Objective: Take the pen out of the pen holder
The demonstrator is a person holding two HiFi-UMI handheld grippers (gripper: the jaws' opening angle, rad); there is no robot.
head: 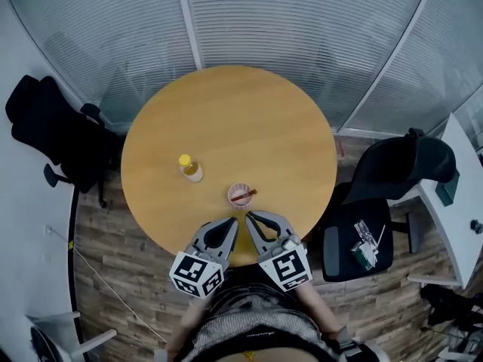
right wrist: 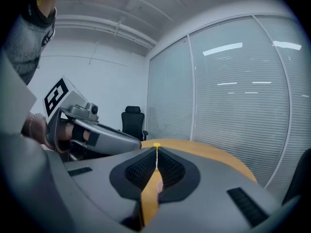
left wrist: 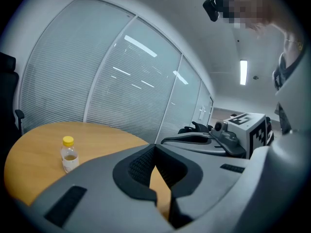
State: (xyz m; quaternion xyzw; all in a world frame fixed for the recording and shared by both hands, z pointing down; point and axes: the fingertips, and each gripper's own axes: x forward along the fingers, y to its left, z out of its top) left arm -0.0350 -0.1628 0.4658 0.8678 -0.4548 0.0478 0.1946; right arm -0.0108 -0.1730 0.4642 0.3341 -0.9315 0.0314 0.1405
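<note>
On the round wooden table a small clear pen holder stands near the front edge, with a red pen lying slanted in it. My left gripper and right gripper hover side by side just in front of the holder, tips pointing at it, not touching it. Both are shut with nothing between the jaws. In the left gripper view the left gripper has its pads meeting. The right gripper shows only a thin slit in its own view; a pinkish bit low in that slit may be the holder.
A small bottle with a yellow cap stands left of the holder, also the bottle. Black office chairs stand at the left and right; the right one has small items on its seat. A glass wall with blinds curves behind.
</note>
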